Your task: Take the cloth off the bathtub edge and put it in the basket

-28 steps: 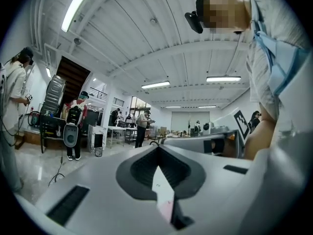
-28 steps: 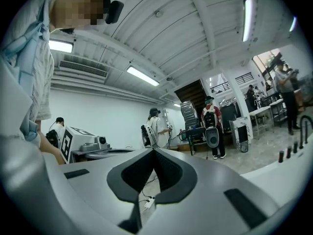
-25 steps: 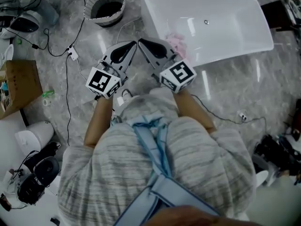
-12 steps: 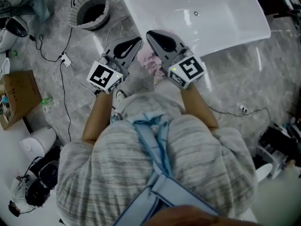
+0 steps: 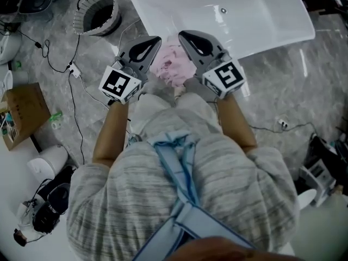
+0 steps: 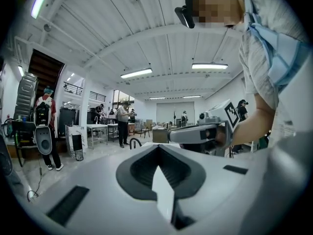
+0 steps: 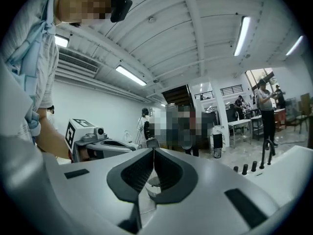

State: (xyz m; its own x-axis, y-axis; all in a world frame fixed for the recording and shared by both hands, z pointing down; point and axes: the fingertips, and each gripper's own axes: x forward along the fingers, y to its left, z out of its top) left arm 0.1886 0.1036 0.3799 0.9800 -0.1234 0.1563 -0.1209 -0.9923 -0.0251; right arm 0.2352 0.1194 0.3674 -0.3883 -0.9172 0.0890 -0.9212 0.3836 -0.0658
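The pink cloth [image 5: 173,68] lies bunched on the near rim of the white bathtub [image 5: 261,20]. My two grippers hang above it, one at each side, both pointing toward the tub. The left gripper [image 5: 156,39] is shut with nothing in it, and its jaws meet in the left gripper view [image 6: 157,153]. Right of the cloth, the right gripper [image 5: 182,35] is also shut and empty, with its jaws together [image 7: 153,153]. The round grey basket [image 5: 98,12] stands on the floor left of the tub. Neither gripper view shows the cloth.
Black cables [image 5: 76,80] run over the grey marble floor between the basket and me. A cardboard box [image 5: 19,113] and a white appliance [image 5: 46,159] sit at the left. More gear lies at the right edge [image 5: 326,156]. People stand far off in the hall [image 6: 122,124].
The tub and cloth have come nearer in the head view. The cloth, first at the right gripper's right, now shows between the two grippers. Both stay shut.
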